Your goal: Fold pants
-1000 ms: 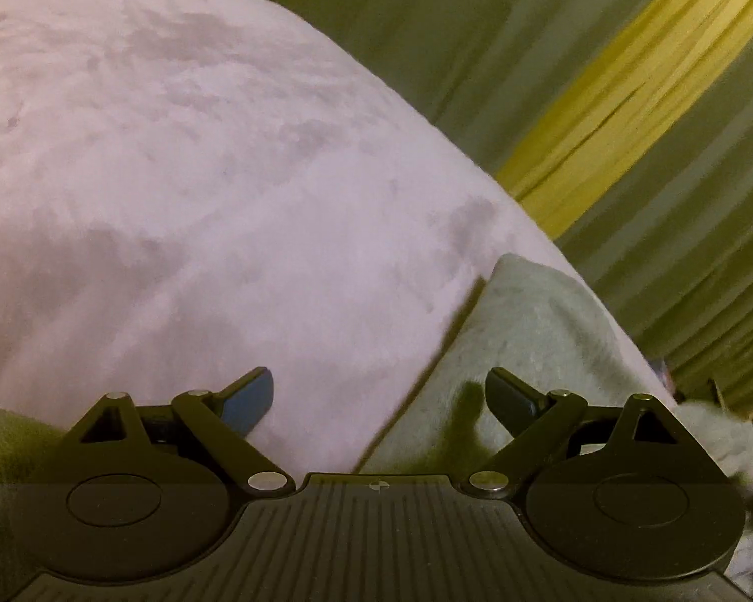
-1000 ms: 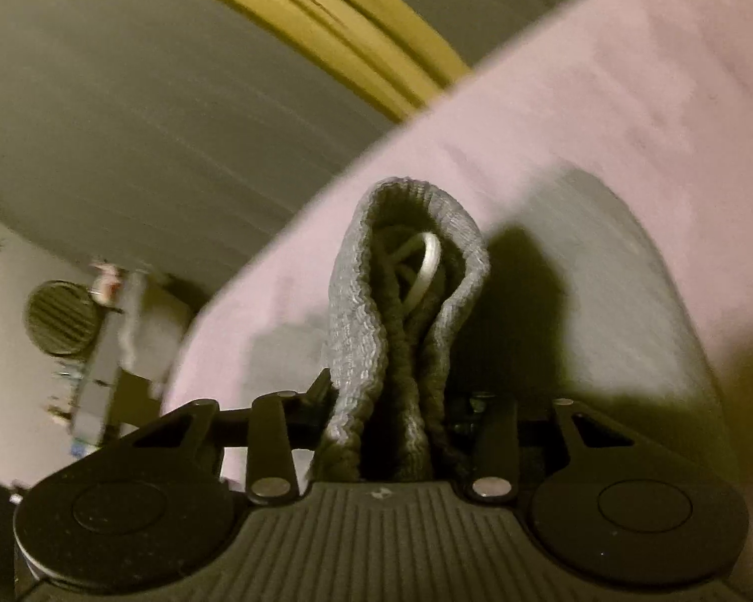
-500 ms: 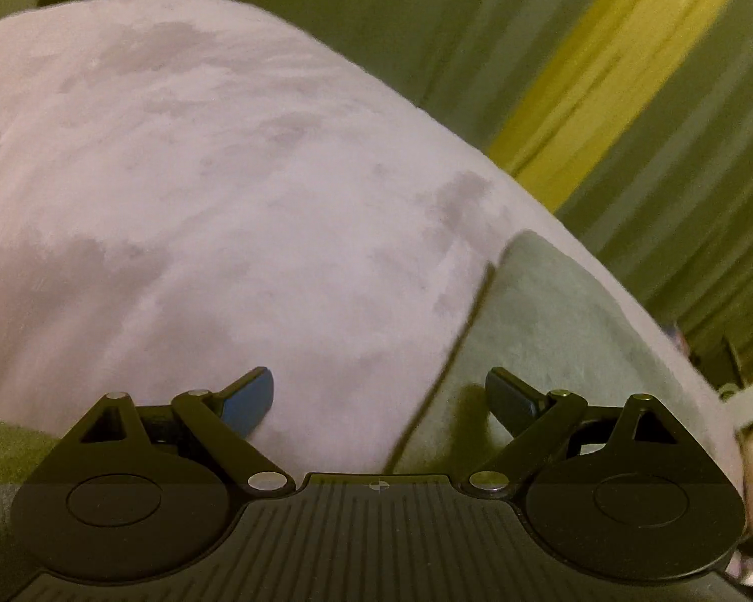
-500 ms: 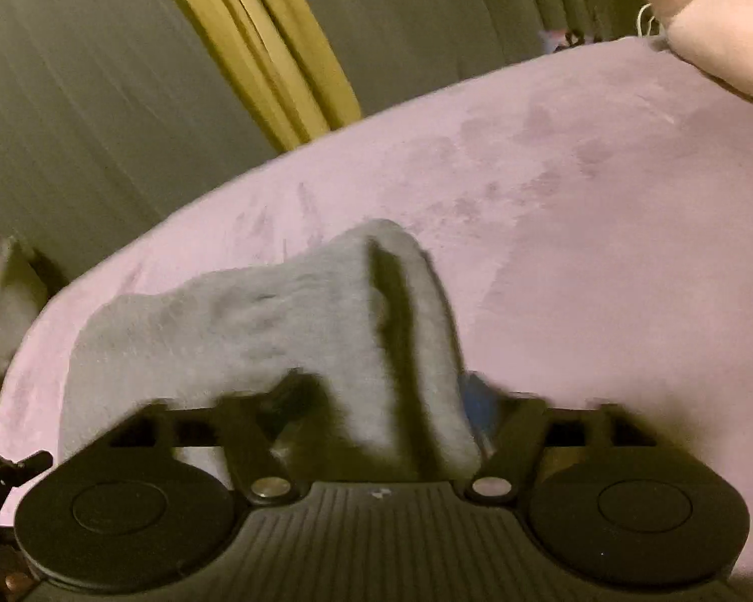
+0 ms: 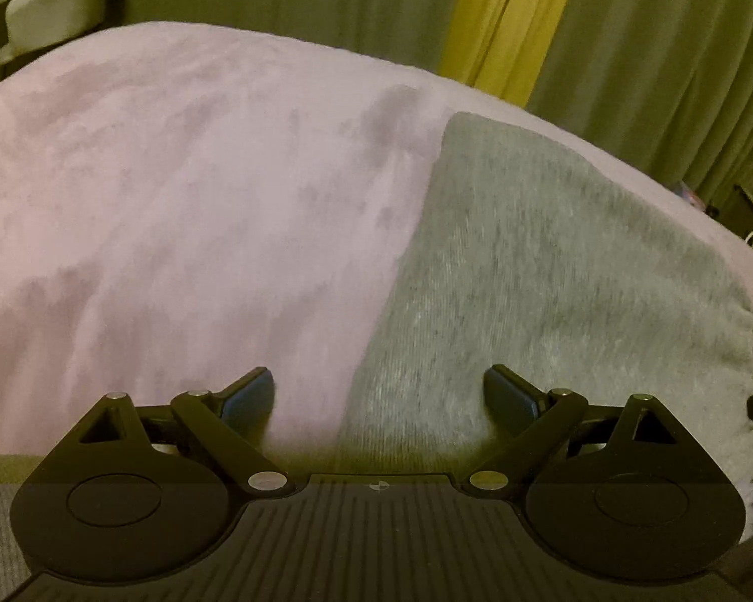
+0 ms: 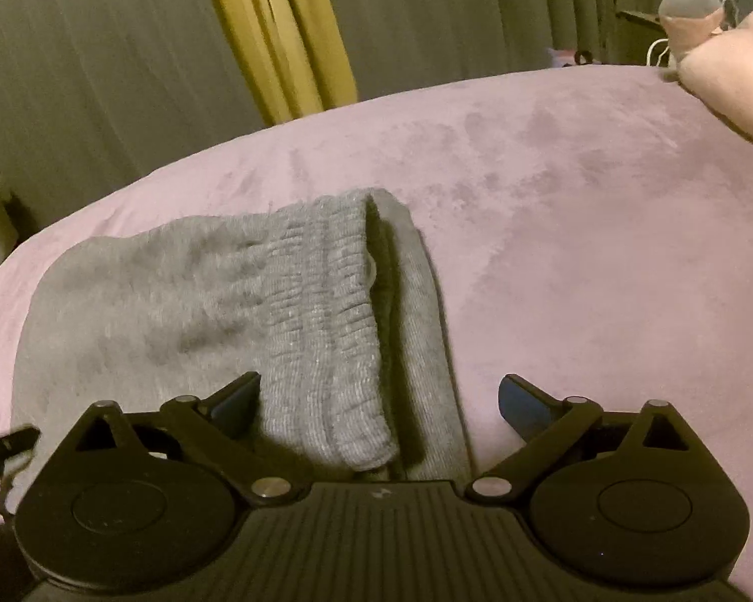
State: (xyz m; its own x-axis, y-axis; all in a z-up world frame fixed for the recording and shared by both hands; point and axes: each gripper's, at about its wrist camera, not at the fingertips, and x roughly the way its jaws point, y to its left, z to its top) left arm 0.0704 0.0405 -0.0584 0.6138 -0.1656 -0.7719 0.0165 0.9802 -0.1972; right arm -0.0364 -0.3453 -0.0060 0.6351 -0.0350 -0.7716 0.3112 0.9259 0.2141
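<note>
Right wrist view shows ribbed waistband of folded grey pants on pink bed; left view doesn't. Right tongs opening w/ waistband between, untouched; left tongs open over pants' edge.

A home bedroom is showing here: a bed under a soft pink plush cover is filling both views, grey curtains with a yellow panel are hanging behind it, and a pink pillow is lying at its far corner.
</note>
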